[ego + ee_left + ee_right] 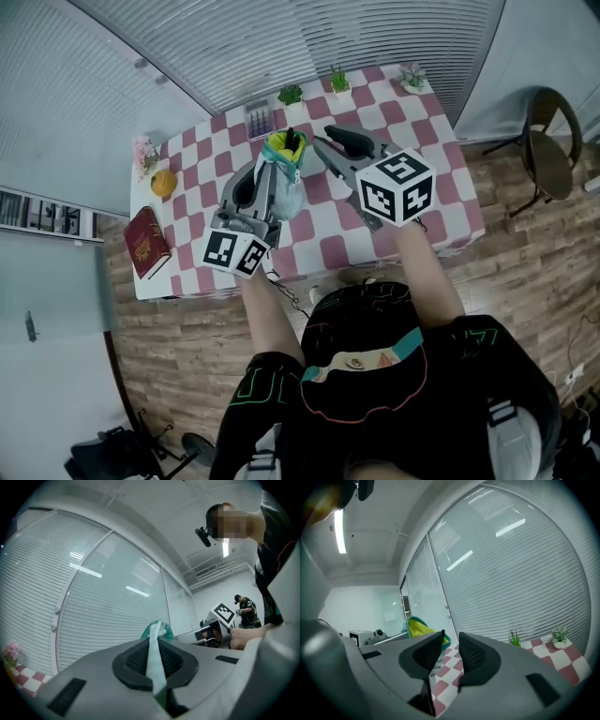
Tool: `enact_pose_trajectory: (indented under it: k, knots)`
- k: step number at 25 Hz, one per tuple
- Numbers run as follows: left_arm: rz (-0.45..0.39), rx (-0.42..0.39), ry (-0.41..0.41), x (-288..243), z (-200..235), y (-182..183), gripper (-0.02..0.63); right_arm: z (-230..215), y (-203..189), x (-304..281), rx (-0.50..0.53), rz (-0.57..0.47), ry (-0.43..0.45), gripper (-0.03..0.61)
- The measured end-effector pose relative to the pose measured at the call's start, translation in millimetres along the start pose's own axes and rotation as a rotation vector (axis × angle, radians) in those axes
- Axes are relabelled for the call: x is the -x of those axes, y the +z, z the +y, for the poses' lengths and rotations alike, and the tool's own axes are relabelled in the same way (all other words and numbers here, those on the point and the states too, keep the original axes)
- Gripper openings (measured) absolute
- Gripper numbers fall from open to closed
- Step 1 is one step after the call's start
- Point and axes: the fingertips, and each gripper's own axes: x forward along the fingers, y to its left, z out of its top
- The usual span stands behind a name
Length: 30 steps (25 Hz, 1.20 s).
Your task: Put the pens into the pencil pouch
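Checked red-and-white worktop (441, 202), slatted blinds behind. Item: pencil pouch (286, 187), upright at centre, mouth open, yellow lining showing. Left gripper (156, 667): jaws clenched on the pouch's rim fabric. Right gripper (451, 651): jaws apart, nothing between them, just beside the pouch mouth. Pen (290, 138): one dark tip stands out of the pouch. Loose pens on the cloth: none visible. Status, as judged: filling done or nearly so

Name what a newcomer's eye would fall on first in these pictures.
A red-and-white checked table dominates the head view, with a yellow-lined pencil pouch upright near its centre. The left hand-held gripper is clamped on the pouch's fabric edge, while the right hand-held gripper stands open and empty beside it. A red book lies at the table's left edge.
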Motion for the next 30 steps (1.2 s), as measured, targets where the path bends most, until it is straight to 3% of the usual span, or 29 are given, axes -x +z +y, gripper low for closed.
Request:
enact_pose_trajectory:
  k: [6,16,24,30]
  knots:
    - [-0.033,0.064,0.173,1,26,7,0.0,-10,14,11,-0.013,-0.052,-0.007,0.094]
    - [0.051,0.099,0.526,10,76,1,0.0,-29,35,17,0.018,-0.09,-0.051,0.003]
    - [0.03,0.052,0.622,1,93,5,0.0,-65,50,12,0.122,-0.081,-0.2,0.003]
    - [0.129,-0.006,0.654,-8,95,-24,0.0,-91,45,12,0.227,-0.069,-0.309,0.003]
